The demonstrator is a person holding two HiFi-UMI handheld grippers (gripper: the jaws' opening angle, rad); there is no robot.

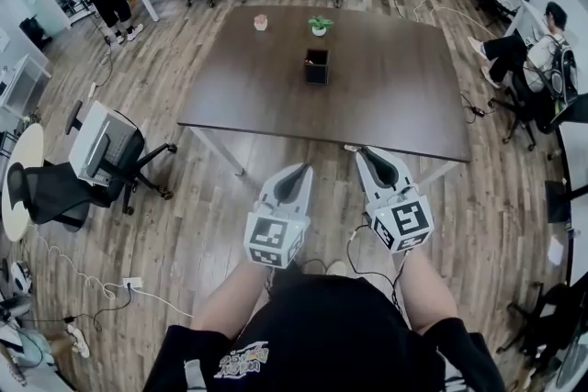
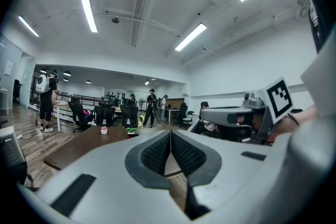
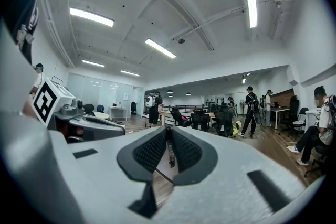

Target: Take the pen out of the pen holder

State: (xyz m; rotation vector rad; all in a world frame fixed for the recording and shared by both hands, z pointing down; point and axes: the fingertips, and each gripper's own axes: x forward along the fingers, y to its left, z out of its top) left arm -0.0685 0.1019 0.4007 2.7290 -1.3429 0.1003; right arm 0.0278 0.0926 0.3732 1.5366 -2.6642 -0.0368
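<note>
Long ceiling strips (image 2: 88,10) light the room brightly and evenly, glaring white; shadows on the wooden floor (image 1: 211,207) are faint. Fisheye bends the edges, corners go black, and close up the left gripper (image 2: 170,136) blurs.

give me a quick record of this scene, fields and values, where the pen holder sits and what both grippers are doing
pen holder: upright, mid-table, untouched
pen: too small to make out
table: dark wood; also bears a small potted plant and a pink item beyond the holder
left gripper: jaws together, empty, short of the table's near edge
right gripper: jaws a slit apart, empty, at the near edge
task stage: holder not yet reached
</note>
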